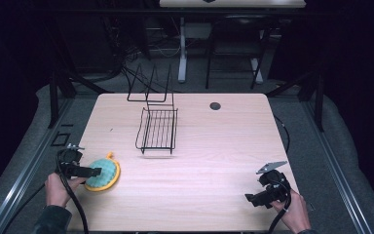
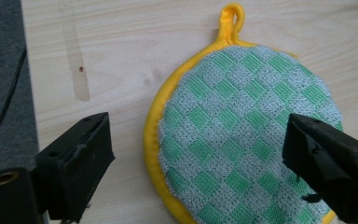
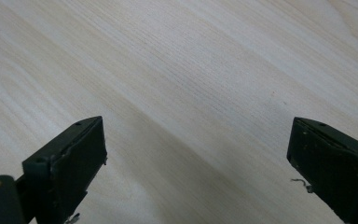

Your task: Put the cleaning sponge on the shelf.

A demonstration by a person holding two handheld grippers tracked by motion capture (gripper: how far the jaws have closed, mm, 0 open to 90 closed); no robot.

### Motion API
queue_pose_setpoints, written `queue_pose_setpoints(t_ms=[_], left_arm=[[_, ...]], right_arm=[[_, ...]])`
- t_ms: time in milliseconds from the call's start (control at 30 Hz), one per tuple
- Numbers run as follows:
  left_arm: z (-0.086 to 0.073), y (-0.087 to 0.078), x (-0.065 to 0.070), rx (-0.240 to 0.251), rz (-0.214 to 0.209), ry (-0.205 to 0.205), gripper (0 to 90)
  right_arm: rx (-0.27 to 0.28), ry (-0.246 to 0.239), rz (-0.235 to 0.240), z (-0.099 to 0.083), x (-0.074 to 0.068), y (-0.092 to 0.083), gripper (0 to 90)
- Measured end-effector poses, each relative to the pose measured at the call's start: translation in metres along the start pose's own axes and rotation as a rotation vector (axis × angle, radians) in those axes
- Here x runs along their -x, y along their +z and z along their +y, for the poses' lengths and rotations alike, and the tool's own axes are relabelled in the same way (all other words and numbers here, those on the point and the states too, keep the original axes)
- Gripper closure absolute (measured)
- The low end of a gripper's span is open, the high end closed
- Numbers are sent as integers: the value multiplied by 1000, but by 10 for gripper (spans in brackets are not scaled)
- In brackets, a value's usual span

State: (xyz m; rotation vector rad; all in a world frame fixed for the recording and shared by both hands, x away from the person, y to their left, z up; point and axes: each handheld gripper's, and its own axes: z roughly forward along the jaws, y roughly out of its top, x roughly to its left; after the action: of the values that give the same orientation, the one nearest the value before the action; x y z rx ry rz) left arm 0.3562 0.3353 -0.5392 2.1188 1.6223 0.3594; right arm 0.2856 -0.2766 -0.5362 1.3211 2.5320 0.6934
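Note:
A round pot holder (image 1: 103, 174) with a green-and-white checked face, yellow rim and yellow loop lies flat near the table's front left. My left gripper (image 1: 95, 171) hovers over its left edge, open. In the left gripper view the pot holder (image 2: 242, 135) lies between and under the wide-apart jaws, its loop (image 2: 230, 16) pointing away; the left gripper (image 2: 198, 149) holds nothing. My right gripper (image 1: 251, 199) is open at the front right, and in the right gripper view the right gripper (image 3: 198, 154) has bare wood between its jaws.
A black wire rack (image 1: 157, 127) stands at the table's middle back, with a taller wire stand (image 1: 148, 85) behind it. A dark round hole (image 1: 215, 106) marks the tabletop (image 1: 214, 156) at the back right. Grey floor mat (image 2: 2, 84) borders the table's left edge.

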Motion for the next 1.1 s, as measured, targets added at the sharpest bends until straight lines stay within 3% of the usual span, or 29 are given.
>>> queue_pose_setpoints(t_ms=[367,700,1100], left_arm=[[-3,5,-2,11,-61,-2,375],[-10,6,-1,47,-56,-29,555],[-15,5,0,94,-15,9,780]], right_arm=[[-2,2,-3,0,-1,0,54],[2,0,-4,0,-2,-2,60],[6,-8,-7,0,-2,-3,62]])
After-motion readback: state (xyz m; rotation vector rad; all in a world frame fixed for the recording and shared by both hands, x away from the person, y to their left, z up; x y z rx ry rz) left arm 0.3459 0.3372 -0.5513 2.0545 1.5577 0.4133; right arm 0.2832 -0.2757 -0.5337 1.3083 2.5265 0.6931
